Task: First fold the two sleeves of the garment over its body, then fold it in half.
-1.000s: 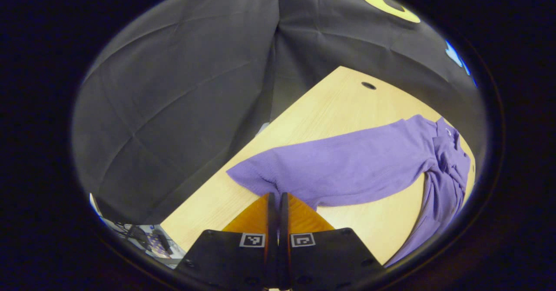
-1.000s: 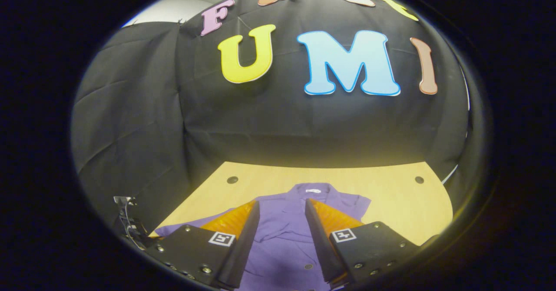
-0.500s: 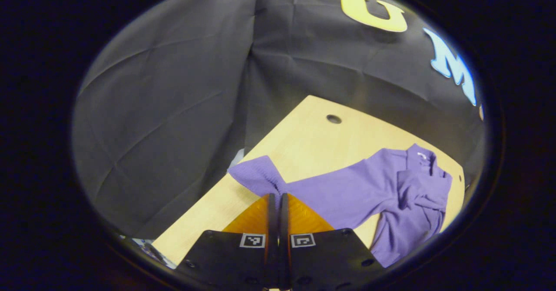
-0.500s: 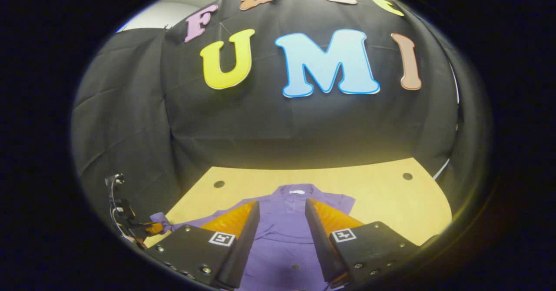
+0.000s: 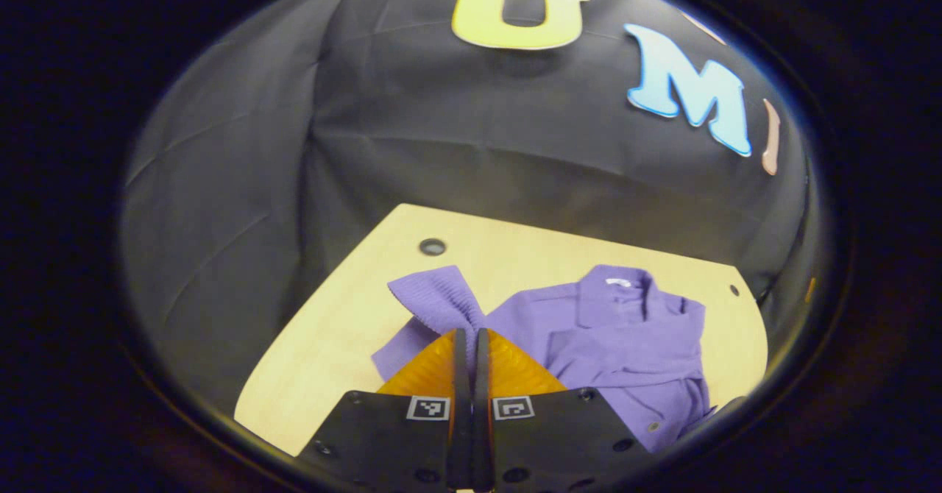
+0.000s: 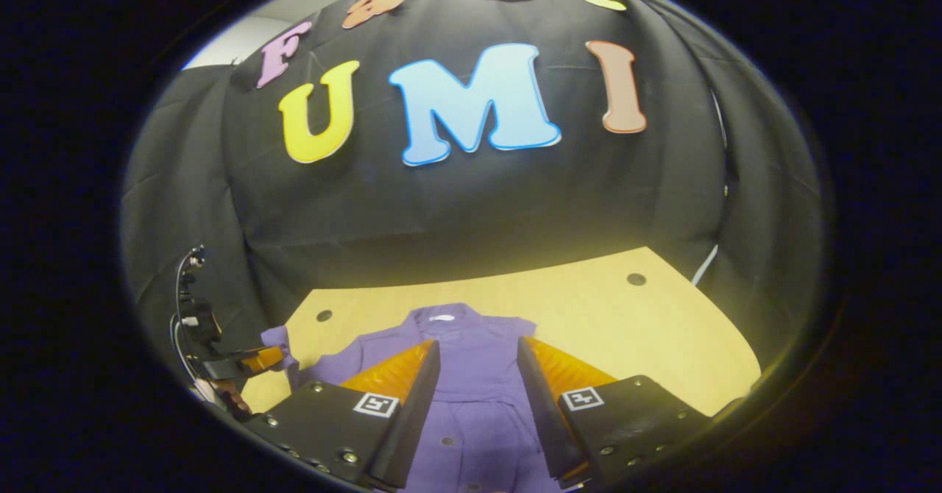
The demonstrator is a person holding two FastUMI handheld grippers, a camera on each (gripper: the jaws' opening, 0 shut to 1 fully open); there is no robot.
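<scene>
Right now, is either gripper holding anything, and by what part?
The left gripper is shut on the purple garment's sleeve, near its cuff end. The right gripper is open, holding nothing.

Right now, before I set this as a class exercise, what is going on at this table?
A person is folding a purple shirt on a wooden table with two hand-held tools. The left tool is shut on the left sleeve, lifted off the table beside the shirt's body. The right tool hangs open above the shirt's front, holding nothing. The other sleeve lies across the body.
</scene>
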